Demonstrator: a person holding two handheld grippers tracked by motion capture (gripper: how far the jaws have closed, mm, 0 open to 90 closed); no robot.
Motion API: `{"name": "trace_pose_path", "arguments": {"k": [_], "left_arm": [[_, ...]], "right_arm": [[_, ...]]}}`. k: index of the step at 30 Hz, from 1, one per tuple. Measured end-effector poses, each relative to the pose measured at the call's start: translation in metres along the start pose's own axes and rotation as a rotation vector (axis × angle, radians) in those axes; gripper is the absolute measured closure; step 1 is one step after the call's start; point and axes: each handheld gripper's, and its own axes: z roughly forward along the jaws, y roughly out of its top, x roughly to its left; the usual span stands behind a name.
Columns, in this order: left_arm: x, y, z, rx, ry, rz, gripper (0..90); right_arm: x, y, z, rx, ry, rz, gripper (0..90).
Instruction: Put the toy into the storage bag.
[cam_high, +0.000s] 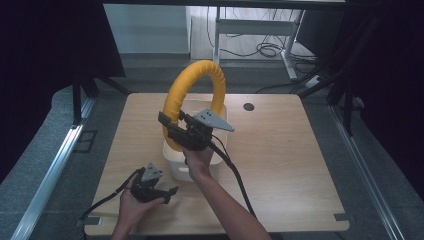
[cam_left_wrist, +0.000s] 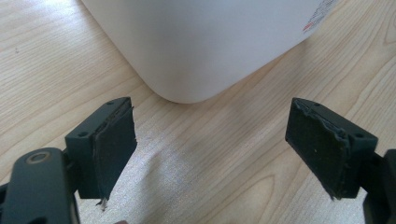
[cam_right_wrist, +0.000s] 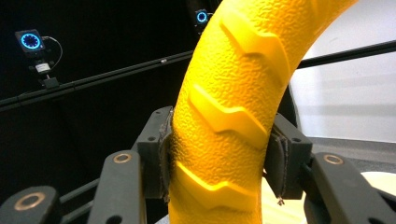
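Light wooden table (cam_high: 280, 165) on grey carpet floor (cam_high: 60, 120), black curtains (cam_high: 50, 40) left and right, white desk frame (cam_high: 250, 27) with tangled cables (cam_high: 267, 50) far behind

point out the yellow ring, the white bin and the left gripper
yellow ring (cam_high: 214, 75), high view, on its upper right curve
white bin (cam_left_wrist: 201, 42), left gripper view, on its side wall near the rounded corner
left gripper (cam_high: 171, 192), high view, midway between its jaws' tips

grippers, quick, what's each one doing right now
left gripper: open, holding nothing, near the white bin.
right gripper: closed on the yellow ring, held up.
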Motion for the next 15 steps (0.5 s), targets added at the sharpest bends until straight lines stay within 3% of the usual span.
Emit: {"name": "trace_pose_path", "arguments": {"k": [15], "left_arm": [[0.001, 0.000, 0.000, 0.003, 0.002, 0.002, 16.3]], "right_arm": [[0.001, -0.022, -0.002, 0.008, -0.018, 0.023, 49.8]]}}
